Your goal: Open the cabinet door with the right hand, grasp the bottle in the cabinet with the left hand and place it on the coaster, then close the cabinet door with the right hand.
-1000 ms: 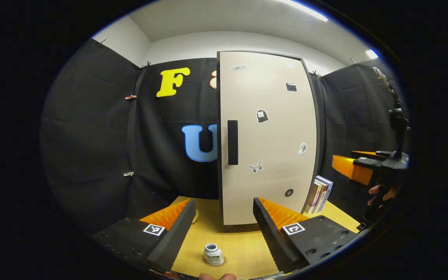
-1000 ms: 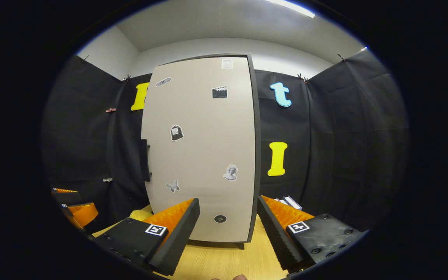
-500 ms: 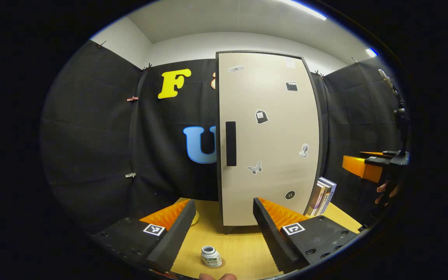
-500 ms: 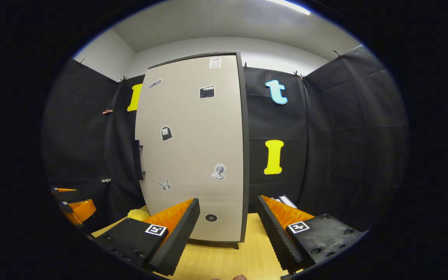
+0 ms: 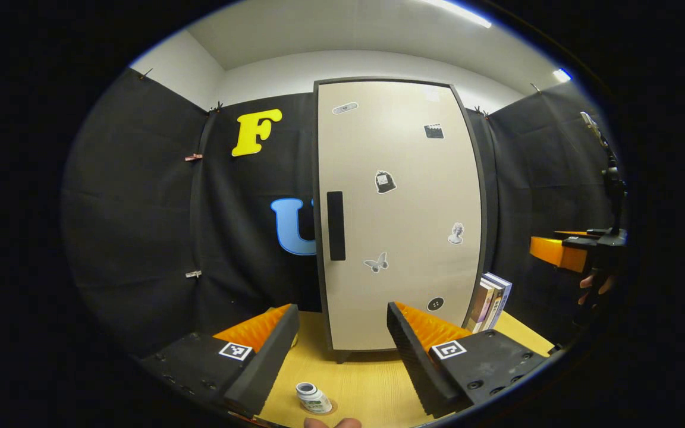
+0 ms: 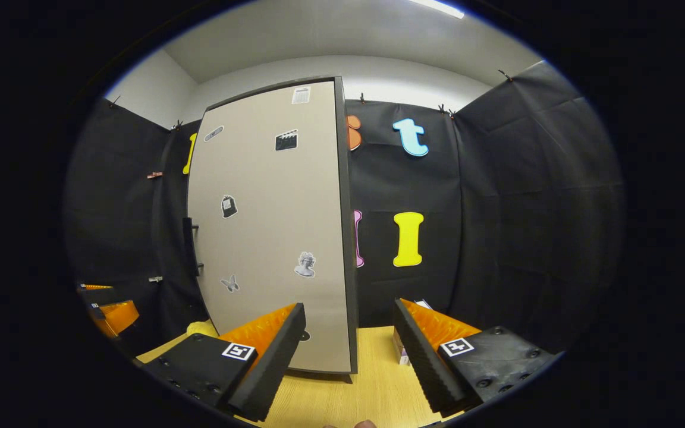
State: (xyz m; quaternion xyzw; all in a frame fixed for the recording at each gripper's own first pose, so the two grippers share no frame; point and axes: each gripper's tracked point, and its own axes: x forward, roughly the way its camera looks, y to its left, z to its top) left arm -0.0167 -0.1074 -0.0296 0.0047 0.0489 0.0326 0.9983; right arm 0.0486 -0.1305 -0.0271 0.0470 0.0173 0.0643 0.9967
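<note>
In the left gripper view, the left tool (image 5: 342, 333) sits at the bottom centre with its fingers wide apart and nothing between them; just below that gap, at the lower edge of the frame, the bottle (image 5: 313, 397) stands upright on the coaster (image 5: 328, 408), a thin disc showing under its base on the bench (image 5: 366, 380); that placement suggests the carrying step is done, and the spread fingers fit a tool that has let go and is held clear above the bottle.

Farther up the frame stands the cabinet (image 5: 399, 214), its pale door flush in the dark frame and its handle (image 5: 335, 226) a dark vertical bar by the door's left edge; the door looks shut, so the closing step also appears complete. Books (image 5: 490, 300) lean against the cabinet's right side at lower right; a yellow object (image 6: 204, 327) shows beside its foot at lower left in the right gripper view, too hidden to name.

At the right edge of the left gripper view, the right tool (image 5: 562, 252) is seen held by a hand (image 5: 593, 284), well apart from the door. In the right gripper view its own fingers at the bottom centre are also spread and empty, angled toward the cabinet's right edge; judged from this, the task is finished, or nearly so.
</note>
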